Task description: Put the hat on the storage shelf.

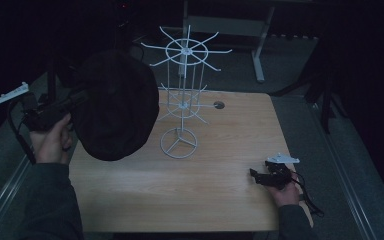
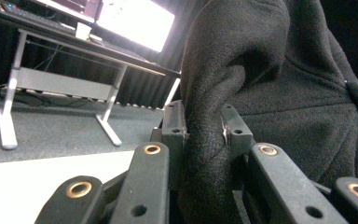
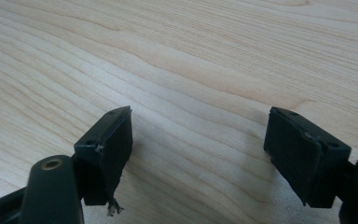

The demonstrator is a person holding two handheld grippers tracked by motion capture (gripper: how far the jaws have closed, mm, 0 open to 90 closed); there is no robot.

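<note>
A: Why is the black hat [image 1: 114, 107] up in the air rather than lying on the counter [image 1: 215, 165]?

B: The left gripper [image 1: 55, 111] has it lifted at about nine o'clock of the white wire rack [image 1: 182, 95]. In the left gripper view a thick fold of its fleece [image 2: 205, 154] runs between the fingers [image 2: 175, 123], which pinch it from both sides. Gripping a doubled fold probably gives soft cloth more bite than a single layer would.

A: And why so close to the rack?

B: I'd judge it is meant for one of the rack's arms. The hat hangs just beside the rack, its right edge overlapping the lower ring of arms in the high view; I can't tell whether cloth and wire touch. Held high, the crown droops free, so the opening could be brought over a prong.

A: What about the right gripper [image 1: 269, 175]?

B: It rests low at roughly four o'clock of the rack, well apart from it, near the counter's right edge. The right gripper view shows its fingers [image 3: 107, 144] spread wide with only bare wood grain between them, holding nothing. Parked there it keeps out of the hat's way, and it could steady the rack's round base [image 1: 179, 142] if the light frame tips.

A: Any risk?

B: Loose fleece may snag a neighbouring arm
</note>
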